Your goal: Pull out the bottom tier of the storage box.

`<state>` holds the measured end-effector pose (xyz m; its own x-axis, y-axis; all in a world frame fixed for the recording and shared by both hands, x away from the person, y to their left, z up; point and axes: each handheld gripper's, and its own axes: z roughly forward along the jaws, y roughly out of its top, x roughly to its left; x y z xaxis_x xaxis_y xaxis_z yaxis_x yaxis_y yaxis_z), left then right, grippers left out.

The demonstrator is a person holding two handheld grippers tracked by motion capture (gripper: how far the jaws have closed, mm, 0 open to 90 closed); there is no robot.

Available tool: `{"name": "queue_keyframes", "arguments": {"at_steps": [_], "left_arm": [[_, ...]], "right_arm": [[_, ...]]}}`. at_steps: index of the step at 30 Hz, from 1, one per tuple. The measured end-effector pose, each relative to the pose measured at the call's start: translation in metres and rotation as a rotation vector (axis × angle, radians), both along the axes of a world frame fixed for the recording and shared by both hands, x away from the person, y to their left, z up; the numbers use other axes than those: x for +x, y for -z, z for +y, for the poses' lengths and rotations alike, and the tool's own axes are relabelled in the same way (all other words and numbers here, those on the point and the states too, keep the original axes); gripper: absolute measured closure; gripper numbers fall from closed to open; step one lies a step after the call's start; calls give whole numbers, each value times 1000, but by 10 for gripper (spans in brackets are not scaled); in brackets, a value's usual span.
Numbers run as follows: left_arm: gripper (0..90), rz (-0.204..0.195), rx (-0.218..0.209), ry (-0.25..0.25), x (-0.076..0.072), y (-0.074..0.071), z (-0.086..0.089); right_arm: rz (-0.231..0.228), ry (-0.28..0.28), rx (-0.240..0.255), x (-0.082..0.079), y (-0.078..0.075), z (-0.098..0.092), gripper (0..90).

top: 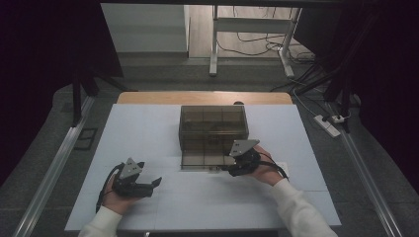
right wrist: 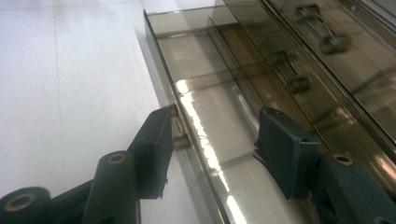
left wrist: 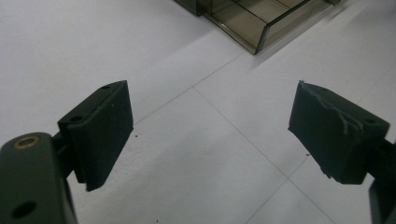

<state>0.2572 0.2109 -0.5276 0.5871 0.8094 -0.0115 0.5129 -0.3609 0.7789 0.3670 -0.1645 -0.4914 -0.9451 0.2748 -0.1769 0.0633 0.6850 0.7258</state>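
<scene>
At the centre of the high view, a smoked-plastic drawer cabinet (top: 213, 123) stands on a white table (top: 148, 197), its lowest drawer (top: 205, 160) pulled out toward the bottom of the frame. The right gripper (top: 236, 165) sits at that drawer's lower right corner, well nearer to it than the left gripper (top: 148, 186), which rests in the lower left of the frame, apart from the cabinet, pointing right. In the right gripper view the tongs stand partly apart and straddle the drawer's front wall (right wrist: 187, 140), one pad outside by the small knob (right wrist: 180, 140), the other inside over the drawer floor; neither pad appears to press on the wall, so the grip looks released. The drawer's long axis runs from the lower centre to the upper left of that view, and the front wall lies directly between the tongs. In the left gripper view the tongs gape wide over bare table, holding nothing, with a drawer corner (left wrist: 257, 32) at the upper centre.
</scene>
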Motion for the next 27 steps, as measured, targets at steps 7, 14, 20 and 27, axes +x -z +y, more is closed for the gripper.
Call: {"name": "queue_keyframes", "arguments": {"at_steps": [7, 14, 20, 27], "left_arm": [[137, 0, 2, 1, 0, 0, -1], [137, 1, -12, 7, 0, 0, -2], [136, 4, -22, 14, 1, 0, -1], [137, 4, -27, 12, 1, -1, -1]], "right_arm": [[-7, 43, 25, -6, -2, -13, 422], [-9, 79, 51, -11, -3, -26, 405], [-13, 108, 77, -11, -7, -36, 387], [-24, 140, 87, -14, -12, -47, 364]]}}
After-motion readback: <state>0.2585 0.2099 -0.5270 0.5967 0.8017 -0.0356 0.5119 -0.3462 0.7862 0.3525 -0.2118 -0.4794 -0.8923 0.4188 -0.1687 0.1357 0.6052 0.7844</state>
